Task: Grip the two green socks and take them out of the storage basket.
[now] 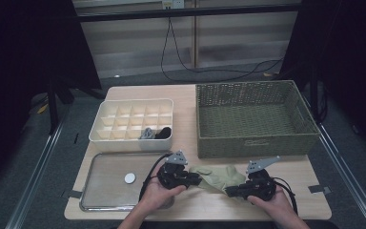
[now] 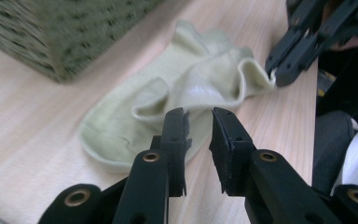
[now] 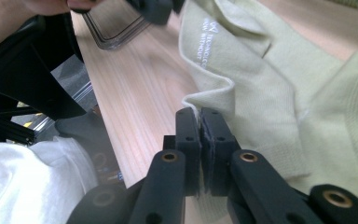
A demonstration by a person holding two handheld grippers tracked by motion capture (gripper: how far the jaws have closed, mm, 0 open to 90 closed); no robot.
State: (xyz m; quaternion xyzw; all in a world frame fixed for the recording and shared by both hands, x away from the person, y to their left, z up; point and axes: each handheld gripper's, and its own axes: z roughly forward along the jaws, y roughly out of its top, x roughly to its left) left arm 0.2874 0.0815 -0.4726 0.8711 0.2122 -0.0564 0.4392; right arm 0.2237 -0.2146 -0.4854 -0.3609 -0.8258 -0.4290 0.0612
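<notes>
Pale green sock (image 1: 218, 177) near tabletop's front edge, cuff pinched in closed right gripper (image 3: 199, 116); left gripper (image 2: 198, 123) open over toe. Best: close on toe squarely, keep tension light.

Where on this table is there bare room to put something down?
The metal tray is bare apart from a white disc, and the wicker basket looks empty. It's crowded between them, where both grippers, left and right, work on the pale green sock.
</notes>
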